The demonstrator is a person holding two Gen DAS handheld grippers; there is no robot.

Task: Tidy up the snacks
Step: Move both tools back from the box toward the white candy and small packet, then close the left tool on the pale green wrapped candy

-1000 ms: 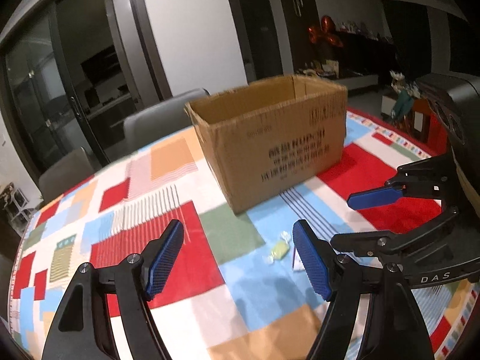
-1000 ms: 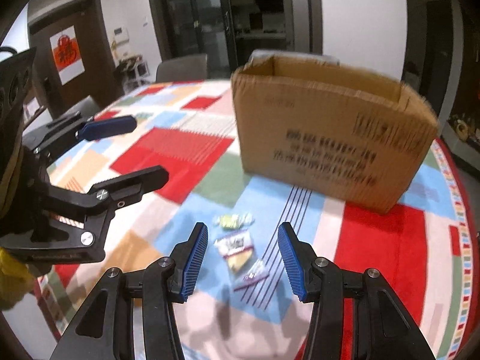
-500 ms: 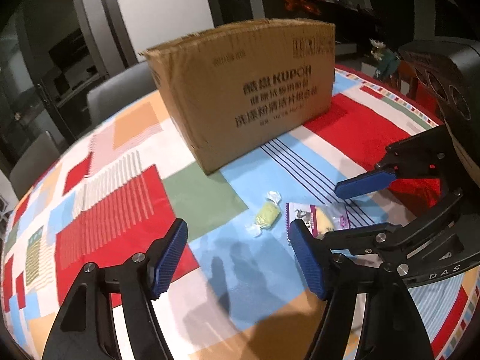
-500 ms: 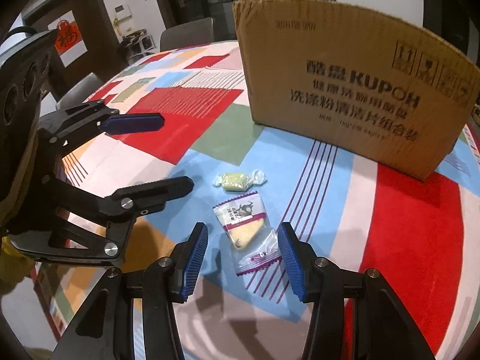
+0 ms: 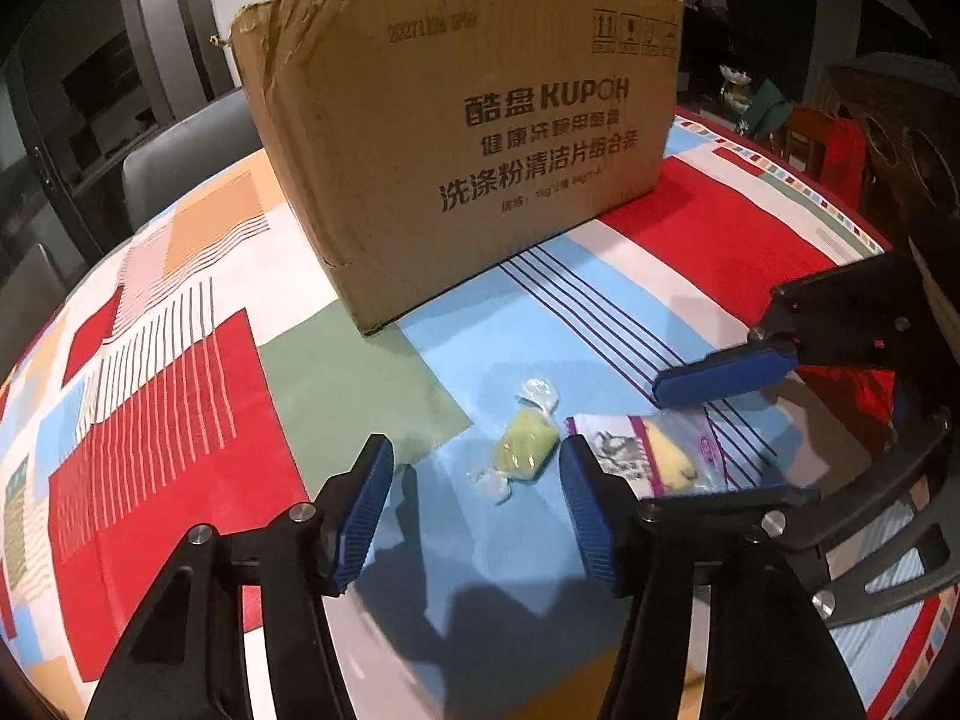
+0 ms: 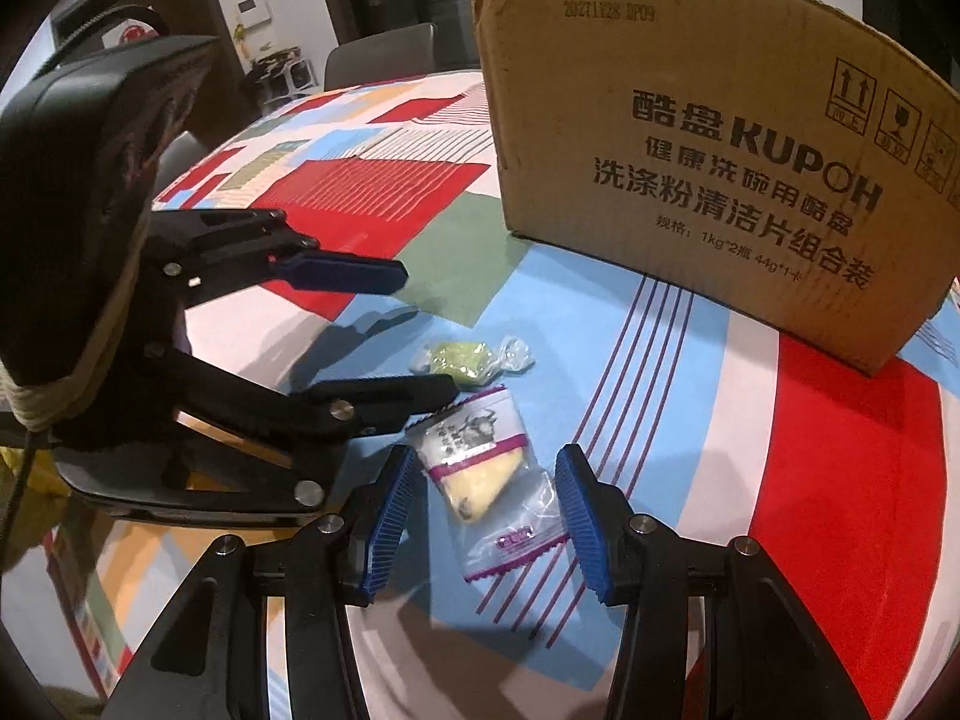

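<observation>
Dropped lower toward the tablecloth [image 5: 180, 468], both tools — cardboard box [image 5: 456, 168] now looming just behind the snacks. Reaching step, nothing lifted yet. Left gripper [image 5: 474, 516] just been narrowing, spread around the green candy [image 5: 525, 450], not touching; right gripper [image 6: 483, 525] spread astride the yellow snack packet [image 6: 480, 474]. Both tilted steeply down. Next: sink, pinch, carry to box.
</observation>
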